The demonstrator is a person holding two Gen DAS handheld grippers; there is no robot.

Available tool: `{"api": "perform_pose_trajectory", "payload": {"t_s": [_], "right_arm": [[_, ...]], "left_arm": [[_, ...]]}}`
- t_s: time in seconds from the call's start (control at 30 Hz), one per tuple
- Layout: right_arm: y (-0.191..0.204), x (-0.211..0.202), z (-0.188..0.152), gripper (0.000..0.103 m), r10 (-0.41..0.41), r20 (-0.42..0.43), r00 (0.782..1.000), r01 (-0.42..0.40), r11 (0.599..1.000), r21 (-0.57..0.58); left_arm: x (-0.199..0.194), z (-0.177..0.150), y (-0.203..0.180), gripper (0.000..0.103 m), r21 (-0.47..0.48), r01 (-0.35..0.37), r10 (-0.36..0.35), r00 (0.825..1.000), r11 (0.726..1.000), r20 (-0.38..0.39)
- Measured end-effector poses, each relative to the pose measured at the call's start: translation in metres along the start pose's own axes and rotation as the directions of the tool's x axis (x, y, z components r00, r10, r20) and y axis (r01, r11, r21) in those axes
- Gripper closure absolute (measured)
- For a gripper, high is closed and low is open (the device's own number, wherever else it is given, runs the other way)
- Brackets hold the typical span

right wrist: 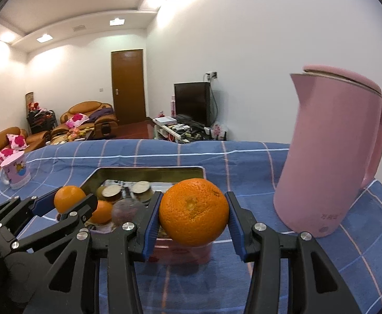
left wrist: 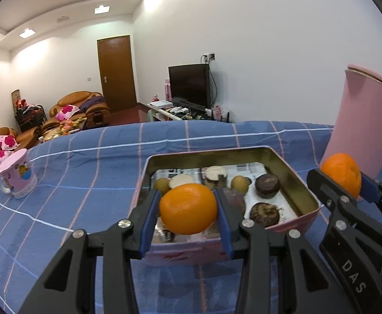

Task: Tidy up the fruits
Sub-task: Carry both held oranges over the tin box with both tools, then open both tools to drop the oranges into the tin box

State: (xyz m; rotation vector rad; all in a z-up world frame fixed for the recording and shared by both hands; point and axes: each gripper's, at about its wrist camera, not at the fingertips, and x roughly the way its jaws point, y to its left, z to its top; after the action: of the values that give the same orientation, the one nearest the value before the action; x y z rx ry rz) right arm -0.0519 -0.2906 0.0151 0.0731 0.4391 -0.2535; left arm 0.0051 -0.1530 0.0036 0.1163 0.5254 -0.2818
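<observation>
My left claw [left wrist: 188, 208] is clamped on a smooth round orange [left wrist: 188, 208], its blue pads pressing the fruit from both sides, and it hangs just above the near edge of the open rectangular pink tin box [left wrist: 309, 191] with its brassy inner walls. My right claw [right wrist: 194, 212] grips a second, rougher-skinned orange [right wrist: 194, 212] the same way, squeezed across its middle so it cannot roll out, and that one rides near the right corner of the tin, close in front of the tall pink electric kettle [right wrist: 329, 154].

I hold both fruits by their widest part because the pads get the most purchase there. Both claws point slightly downward toward the tin, which I take to be the place the fruit belongs: it already holds several small things on a printed paper lining, among them dark round pieces [left wrist: 267, 185], pale ones and a couple of small yellowish fruits; from the right view another orange [right wrist: 101, 211] shows in it too.

The tin sits on a worktop covered with a blue checked cloth [left wrist: 86, 172]; a pink cartoon mug [left wrist: 18, 176] stands well apart at the left. The likely next step is to lower each orange into a bare patch of the tin and release, keeping clear of the kettle.
</observation>
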Motion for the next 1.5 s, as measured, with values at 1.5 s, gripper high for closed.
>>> {"api": "perform_pose_trajectory", "payload": {"t_s": [1.5], "right_arm": [[0.013,0.1,0.041,0.054,0.085,-0.141,0.986,-0.077,0.995,0.061]], "left_arm": [[0.078,0.034,0.009,0.06,-0.063,-0.006,-0.001,0.994,0.998,-0.111]]}}
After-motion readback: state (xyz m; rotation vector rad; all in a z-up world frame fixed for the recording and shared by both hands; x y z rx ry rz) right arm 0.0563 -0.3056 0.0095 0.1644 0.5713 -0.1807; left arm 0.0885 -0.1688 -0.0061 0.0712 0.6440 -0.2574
